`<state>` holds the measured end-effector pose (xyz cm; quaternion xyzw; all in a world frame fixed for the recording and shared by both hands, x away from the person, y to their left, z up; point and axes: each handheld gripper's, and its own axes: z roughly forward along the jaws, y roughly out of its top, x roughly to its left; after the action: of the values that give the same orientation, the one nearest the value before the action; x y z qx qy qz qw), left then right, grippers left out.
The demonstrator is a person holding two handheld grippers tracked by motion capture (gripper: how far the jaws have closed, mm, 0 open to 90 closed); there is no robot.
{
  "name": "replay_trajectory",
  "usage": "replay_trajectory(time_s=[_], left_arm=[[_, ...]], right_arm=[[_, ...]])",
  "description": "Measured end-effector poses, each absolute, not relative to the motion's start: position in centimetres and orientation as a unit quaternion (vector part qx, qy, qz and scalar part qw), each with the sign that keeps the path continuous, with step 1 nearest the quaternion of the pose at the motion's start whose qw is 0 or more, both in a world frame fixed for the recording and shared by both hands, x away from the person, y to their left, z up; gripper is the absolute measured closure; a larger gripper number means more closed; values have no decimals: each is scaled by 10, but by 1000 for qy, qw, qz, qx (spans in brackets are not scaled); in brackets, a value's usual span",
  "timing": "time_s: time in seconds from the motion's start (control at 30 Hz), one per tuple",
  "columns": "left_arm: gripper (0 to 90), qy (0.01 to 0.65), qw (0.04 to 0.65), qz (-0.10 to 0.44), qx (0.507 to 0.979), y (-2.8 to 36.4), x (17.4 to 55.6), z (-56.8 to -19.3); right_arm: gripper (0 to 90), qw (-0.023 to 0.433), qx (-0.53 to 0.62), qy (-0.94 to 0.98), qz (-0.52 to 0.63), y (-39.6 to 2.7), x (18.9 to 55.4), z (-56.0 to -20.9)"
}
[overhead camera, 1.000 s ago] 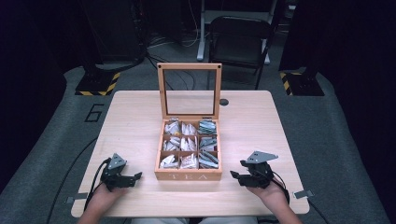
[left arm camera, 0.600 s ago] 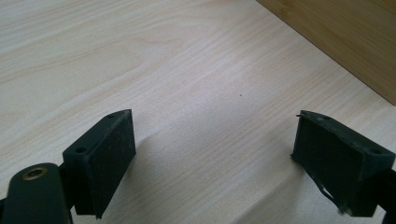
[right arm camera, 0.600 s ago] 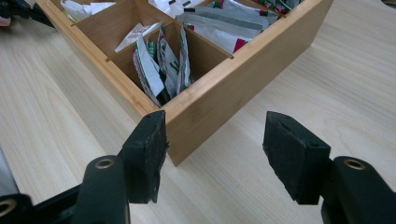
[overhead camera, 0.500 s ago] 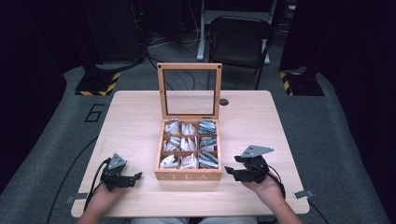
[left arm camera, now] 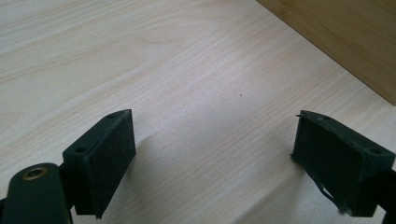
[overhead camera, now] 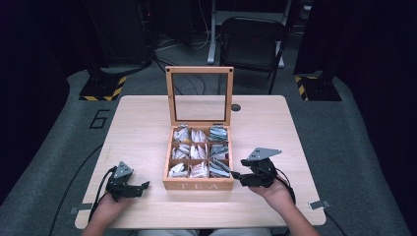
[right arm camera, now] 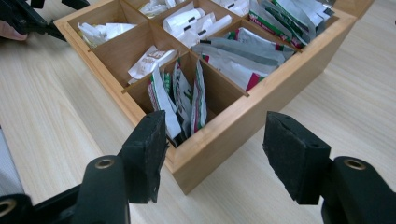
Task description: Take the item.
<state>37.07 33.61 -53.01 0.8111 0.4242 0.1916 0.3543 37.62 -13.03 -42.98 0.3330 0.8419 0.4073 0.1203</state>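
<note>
Pale wood-grain laminate forms the surface (overhead camera: 147, 123), smooth and matt, with dark floor around it. At its middle stands a square honey-coloured wooden tea box (overhead camera: 198, 184), divided into nine compartments of crinkled paper and foil sachets, its glass-paned lid upright. Just right of the box's front corner, the right gripper (right arm camera: 212, 156) hangs half-wide, holding nothing. Left of the box, the left gripper (left arm camera: 215, 163) rests wide and empty.

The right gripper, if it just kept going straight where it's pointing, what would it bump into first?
Most likely the near corner of the wooden tea box. The right gripper points at that corner with its jaws open and nothing between them. Just past the rim stand tea bags in the nearest compartment.
</note>
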Motion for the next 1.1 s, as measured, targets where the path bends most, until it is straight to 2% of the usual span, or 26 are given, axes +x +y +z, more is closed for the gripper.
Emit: replay_trajectory(time_s=[0.23,0.53,1.1], left_arm=[[128,426,356,190,810,336,371,-530],[128,424,354,192,811,336,371,-530],[127,427,356,189,809,336,370,-530]], right_arm=[[425,119,326,844,409,-126,385,-421],[557,113,313,847,414,-122,394,-419],[663,107,288,867,393,-100,408,-431]])
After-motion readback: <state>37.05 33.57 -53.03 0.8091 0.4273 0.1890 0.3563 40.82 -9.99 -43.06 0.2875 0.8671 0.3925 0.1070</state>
